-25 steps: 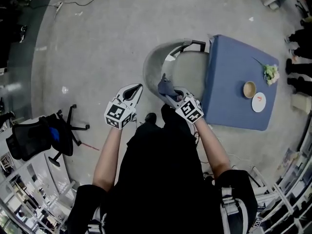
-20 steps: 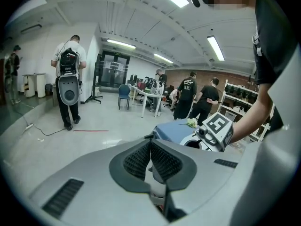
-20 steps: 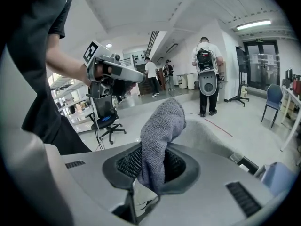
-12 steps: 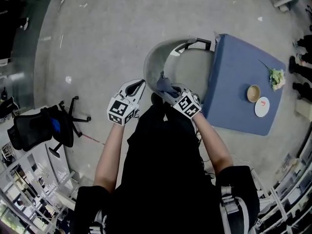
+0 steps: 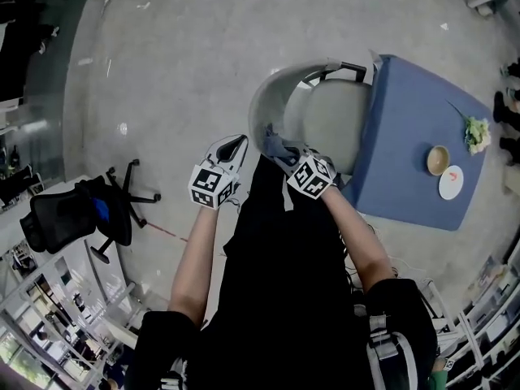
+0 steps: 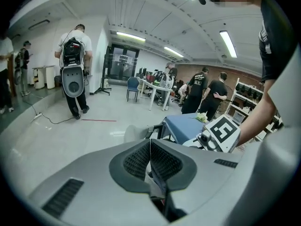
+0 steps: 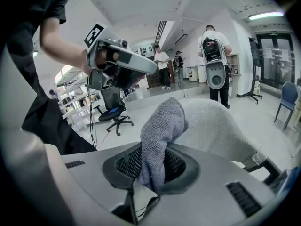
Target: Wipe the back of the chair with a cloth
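Where cloth [image 5: 274, 145] sits: at chair [image 5: 268, 96] back rim, 7 o'clock side.
right gripper [image 5: 282, 156]: jaws clamped on cloth, unchanged.
left gripper [image 5: 234, 143]: jaws closed, empty, 9 o'clock of right, barely moved.

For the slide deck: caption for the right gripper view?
Right claw grips a grey cloth in front of the grey chair back.

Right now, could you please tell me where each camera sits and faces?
Head view: on the head, steeply down at grey shell chair, blue table; arms, left gripper, right gripper.
Left gripper view: along shut jaws toward table; right gripper shows.
Right gripper view: toward chair back; jaws clamp grey cloth; left gripper shows.
All share the chair.
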Motion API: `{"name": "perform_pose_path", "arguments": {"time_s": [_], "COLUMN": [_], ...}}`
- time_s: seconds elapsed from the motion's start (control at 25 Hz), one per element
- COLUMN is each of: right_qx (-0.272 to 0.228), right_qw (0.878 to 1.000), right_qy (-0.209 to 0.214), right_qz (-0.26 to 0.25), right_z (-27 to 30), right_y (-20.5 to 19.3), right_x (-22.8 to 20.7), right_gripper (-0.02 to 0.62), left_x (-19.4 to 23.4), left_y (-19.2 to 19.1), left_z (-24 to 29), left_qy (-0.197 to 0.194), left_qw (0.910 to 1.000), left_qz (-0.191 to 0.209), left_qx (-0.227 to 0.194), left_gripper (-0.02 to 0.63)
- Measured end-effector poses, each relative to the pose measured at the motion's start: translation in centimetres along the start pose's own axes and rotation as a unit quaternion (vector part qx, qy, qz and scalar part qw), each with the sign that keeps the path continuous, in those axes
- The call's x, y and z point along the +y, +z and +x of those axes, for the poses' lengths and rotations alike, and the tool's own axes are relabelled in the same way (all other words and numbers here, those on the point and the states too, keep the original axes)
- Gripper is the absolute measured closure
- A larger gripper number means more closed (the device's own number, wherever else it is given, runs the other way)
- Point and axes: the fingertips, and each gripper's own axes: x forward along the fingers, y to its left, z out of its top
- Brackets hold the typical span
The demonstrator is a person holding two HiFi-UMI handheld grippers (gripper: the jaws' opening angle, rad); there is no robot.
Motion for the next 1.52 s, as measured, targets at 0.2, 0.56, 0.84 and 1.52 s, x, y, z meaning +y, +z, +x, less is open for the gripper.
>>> {"name": "perform_pose_path", "arguments": {"time_s": [0.2, 0.56, 0.84, 1.52], "right_qx": [0.015, 0.006, -0.008, -0.039], "right_qw": [0.998, 0.999, 0.998, 0.989], "right_qy": [0.001, -0.018, -0.059, -0.132], "right_qz": [-0.054, -0.042, -0.016, 0.045], "right_z": [3.5, 6.0, 6.8, 7.8], "right_y": [0.8, 2.2, 3.3, 4.8], "right_x": [0.0, -1.7, -4.0, -11.5], "right_gripper": [0.491, 0.488, 0.488, 0.488], "left_x": [2.8, 5.2, 6.9, 7.9], "left_y": [-1.5, -3.2, -2.8, -1.8], "left_z": [2.2, 4.5, 6.3, 9.4], "left_qy": [-0.003, -0.028, -0.046, -0.087], "left_qw": [0.9999, 0.9993, 0.9987, 0.9958], "left_qz": [-0.003, -0.009, -0.015, -0.012], "left_qx": [0.010, 0.021, 0.016, 0.026], "left_gripper": [0.583, 0.583, 0.583, 0.583]}}
